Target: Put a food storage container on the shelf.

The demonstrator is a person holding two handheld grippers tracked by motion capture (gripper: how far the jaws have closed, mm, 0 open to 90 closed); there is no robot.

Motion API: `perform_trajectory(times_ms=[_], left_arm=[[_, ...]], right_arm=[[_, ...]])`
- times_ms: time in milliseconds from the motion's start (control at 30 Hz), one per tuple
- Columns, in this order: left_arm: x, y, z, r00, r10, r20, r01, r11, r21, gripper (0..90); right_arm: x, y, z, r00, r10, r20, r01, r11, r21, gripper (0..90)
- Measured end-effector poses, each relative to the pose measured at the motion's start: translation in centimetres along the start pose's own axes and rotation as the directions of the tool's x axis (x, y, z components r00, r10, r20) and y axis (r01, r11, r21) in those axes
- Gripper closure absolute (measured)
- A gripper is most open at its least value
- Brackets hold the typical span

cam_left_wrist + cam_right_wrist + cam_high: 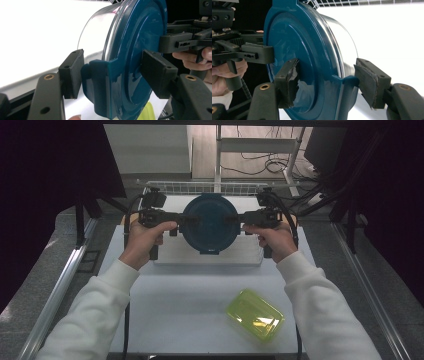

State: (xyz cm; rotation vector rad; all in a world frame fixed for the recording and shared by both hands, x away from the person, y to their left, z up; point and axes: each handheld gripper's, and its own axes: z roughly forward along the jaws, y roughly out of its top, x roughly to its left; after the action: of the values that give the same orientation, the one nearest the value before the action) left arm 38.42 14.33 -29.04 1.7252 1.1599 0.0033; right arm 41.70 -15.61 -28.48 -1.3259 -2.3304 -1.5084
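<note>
High view: blue-lidded container (209,222) clamped between left tongs (192,219) and right tongs (231,219).

The right tongs (325,83) clamp the blue-lidded container (312,57) (clear-walled) by its rim.

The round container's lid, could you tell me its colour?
Dark teal-blue lid, clearest in the right gripper view.

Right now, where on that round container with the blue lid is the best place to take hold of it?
Grip the round container at its rim, on the latch tabs that stick out at opposite sides. One tool comes in level from each side, as the left tool and right tool do here. The lid is wide and smooth, so the tabs probably give the pads the surest hold.
</note>
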Motion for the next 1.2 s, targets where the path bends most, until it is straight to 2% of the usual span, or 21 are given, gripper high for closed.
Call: perform_trajectory(times_ms=[200,500,567,867,1033,1200], left_arm=[[0.1,1.6,-0.1,0.9999,0.012,-0.001,-0.012,0.9996,-0.025,36.5],[0.8,3.4,0.2,0.9998,-0.014,0.014,0.015,0.9988,-0.046,36.5],[1.5,3.9,0.8,0.9992,-0.033,0.021,0.034,0.998,-0.053,36.5],[4.2,4.8,2.8,0.9963,-0.08,0.032,0.081,0.996,-0.038,36.5],[5.4,4.8,3.8,0.9943,-0.101,0.034,0.102,0.9946,-0.019,36.4],[6.4,5.1,4.3,0.9881,-0.148,0.042,0.149,0.9884,-0.029,36.4]], right_arm=[[-0.2,2.3,-0.2,0.9999,-0.014,-0.002,0.014,1.0,-0.005,36.8],[-0.7,4.4,-0.2,0.9998,-0.015,-0.011,0.015,1.0,-0.01,38.0],[-1.1,5.2,0.1,0.9999,-0.013,-0.002,0.013,1.0,-0.006,37.9],[-3.4,6.7,2.2,0.9992,0.039,0.007,-0.039,0.999,0.016,37.6],[-4.6,6.8,3.4,0.9969,0.077,0.019,-0.077,0.996,0.032,36.5],[-5.3,6.9,4.1,0.993,0.116,0.024,-0.116,0.993,0.007,36.3]])
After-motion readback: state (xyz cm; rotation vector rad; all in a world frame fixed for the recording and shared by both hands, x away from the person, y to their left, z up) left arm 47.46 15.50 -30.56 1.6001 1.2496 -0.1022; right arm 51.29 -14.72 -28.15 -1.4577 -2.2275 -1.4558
